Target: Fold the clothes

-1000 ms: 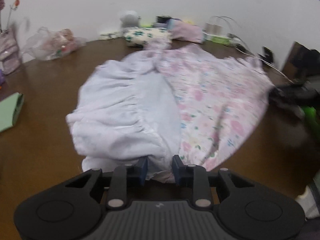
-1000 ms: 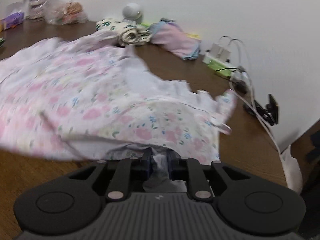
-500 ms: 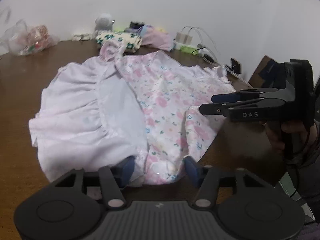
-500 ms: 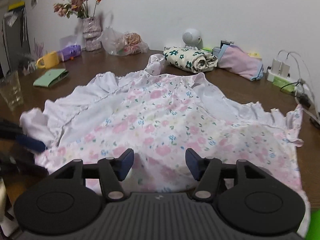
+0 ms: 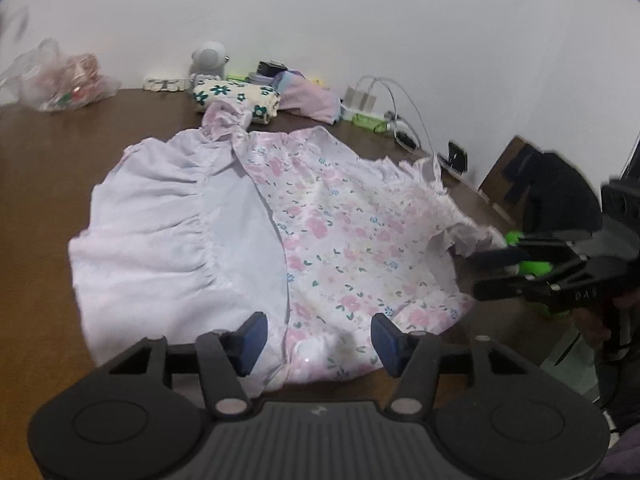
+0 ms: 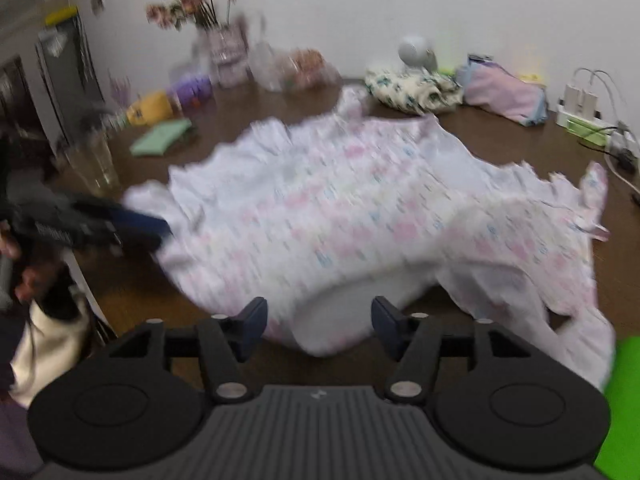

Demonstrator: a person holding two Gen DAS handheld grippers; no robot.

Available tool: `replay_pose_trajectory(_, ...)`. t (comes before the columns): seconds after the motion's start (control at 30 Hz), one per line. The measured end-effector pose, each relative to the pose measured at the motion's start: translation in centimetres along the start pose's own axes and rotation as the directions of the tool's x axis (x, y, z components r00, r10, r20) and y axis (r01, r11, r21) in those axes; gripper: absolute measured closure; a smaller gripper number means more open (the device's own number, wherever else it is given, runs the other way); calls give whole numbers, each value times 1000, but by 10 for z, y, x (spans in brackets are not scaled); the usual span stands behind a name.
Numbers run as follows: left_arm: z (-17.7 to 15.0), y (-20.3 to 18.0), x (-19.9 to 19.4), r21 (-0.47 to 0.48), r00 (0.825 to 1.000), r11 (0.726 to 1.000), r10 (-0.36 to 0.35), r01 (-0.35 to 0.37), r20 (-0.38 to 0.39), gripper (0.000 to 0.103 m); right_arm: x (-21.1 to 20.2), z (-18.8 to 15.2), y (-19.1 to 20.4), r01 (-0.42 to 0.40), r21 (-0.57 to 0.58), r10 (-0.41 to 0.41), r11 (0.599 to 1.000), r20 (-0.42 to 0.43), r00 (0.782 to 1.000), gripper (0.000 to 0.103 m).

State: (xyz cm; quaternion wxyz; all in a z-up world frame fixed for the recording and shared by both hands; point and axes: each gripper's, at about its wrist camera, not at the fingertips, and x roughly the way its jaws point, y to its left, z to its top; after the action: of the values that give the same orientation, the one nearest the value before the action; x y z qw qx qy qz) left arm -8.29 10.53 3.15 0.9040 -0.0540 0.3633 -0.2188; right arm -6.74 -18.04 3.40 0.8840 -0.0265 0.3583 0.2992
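Note:
A pink floral dress lies spread on the brown table, with its white lining turned over on the left side. My left gripper is at the near hem with its jaws opening. The hem lies between the pads, but they do not press on it. My right gripper stands open over the dress at its near edge, gripping nothing. In the left wrist view the right gripper hovers beside the frilled right corner. The right wrist view is blurred and shows the left gripper at the dress's left corner.
At the back lie a folded floral cloth, a pink cloth, a power strip with cables and a plastic bag. On the left stand a glass, a green pouch, a yellow mug and a flower vase.
Both grippers were shut on the dress hem and have opened, letting it drop flat. The right gripper has drawn back and turned towards the left side of the table.

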Motion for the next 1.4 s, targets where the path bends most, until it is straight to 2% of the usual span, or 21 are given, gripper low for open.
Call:
replay_pose_trajectory(0.07, -1, -1, 5, 7, 1000, 1000, 27, -27, -12, 47, 16, 3, 5, 11, 8, -11, 1000, -26, 1000, 43)
replay_pose_trajectory(0.1, -3, 2, 6, 0, 999, 999, 40, -40, -17, 47, 24, 5, 8, 17, 11, -17, 1000, -38, 999, 48)
replay_pose_trajectory(0.13, -6, 5, 6, -6, 998, 999, 54, -54, -22, 50, 28, 2, 11, 20, 7, -19, 1000, -42, 999, 66)
replay_pose_trajectory(0.2, -11, 9, 4, -15, 998, 998, 64, -64, -27, 52, 36, -4, 18, 24, -1, -24, 1000, -49, 999, 84)
replay_pose_trajectory(0.23, -14, 11, 0, -19, 998, 998, 56, -56, -31, 52, 35, -8, 21, 21, -18, -22, 1000, -52, 998, 89)
replay_pose_trajectory(0.4, -16, 12, -9, -40, 997, 999, 20, -23, -72, 52, 19, -21, 24, 25, -31, -27, 999, -68, 997, 94)
replay_pose_trajectory(0.43, -12, 12, -10, -56, 995, 998, 19, -24, -96, 52, 15, -21, 24, 31, -31, -33, 999, -71, 997, 94)
replay_pose_trajectory(0.53, 12, 15, -23, -63, 998, 998, -20, 16, -61, 50, 7, -20, 24, 51, -22, -52, 998, -57, 997, 90)
replay_pose_trajectory(0.57, 27, 15, -28, -40, 1000, 999, -12, 11, -27, 46, 4, -19, 24, 57, -19, -58, 998, -52, 997, 88)
replay_pose_trajectory(0.63, 62, 12, -27, 21, 996, 996, 80, -81, 26, 35, -3, -9, 19, 64, -18, -64, 998, -2, 998, 73)
replay_pose_trajectory(0.67, 84, 11, -19, 61, 987, 986, 154, -158, 54, 32, 0, -4, 17, 77, -20, -77, 997, 9, 997, 68)
replay_pose_trajectory(0.73, 124, 16, 9, 111, 974, 969, 214, -221, 78, 32, 5, 6, 13, 104, -23, -103, 994, 31, 994, 65)
replay_pose_trajectory(0.83, 189, 47, 75, 34, 979, 979, 200, -201, 21, 32, 19, 13, 11, 130, -27, -129, 991, 33, 991, 65)
replay_pose_trajectory(0.9, 221, 75, 123, -35, 961, 960, 276, -276, -15, 32, 28, 10, 12, 114, -27, -114, 993, 23, 993, 65)
replay_pose_trajectory(1.0, 243, 106, 177, -86, 920, 918, 377, -387, -110, 42, 41, 6, 13, 105, -25, -105, 994, 4, 994, 65)
replay_pose_trajectory(1.07, 244, 117, 202, -76, 915, 921, 366, -383, -170, 58, 43, -1, 15, 123, -24, -123, 992, 2, 992, 65)
replay_pose_trajectory(1.1, 243, 121, 212, -73, 913, 922, 361, -380, -192, 72, 43, -2, 13, 117, -17, -117, 993, 7, 993, 65)
replay_pose_trajectory(1.23, 233, 121, 219, -26, 910, 919, 386, -394, -152, 82, 45, -3, 5, 98, 2, -98, 995, 27, 995, 65)
replay_pose_trajectory(1.27, 230, 119, 218, -16, 905, 914, 399, -406, -144, 97, 46, -2, 4, 96, 1, -96, 995, 30, 995, 65)
replay_pose_trajectory(1.3, 227, 120, 215, -28, 897, 904, 418, -426, -141, 101, 47, -2, 4, 96, -3, -96, 995, 33, 995, 65)
replay_pose_trajectory(1.4, 211, 128, 195, -100, 883, 879, 454, -466, -119, 102, 48, -3, 6, 114, -12, -113, 993, 33, 993, 66)
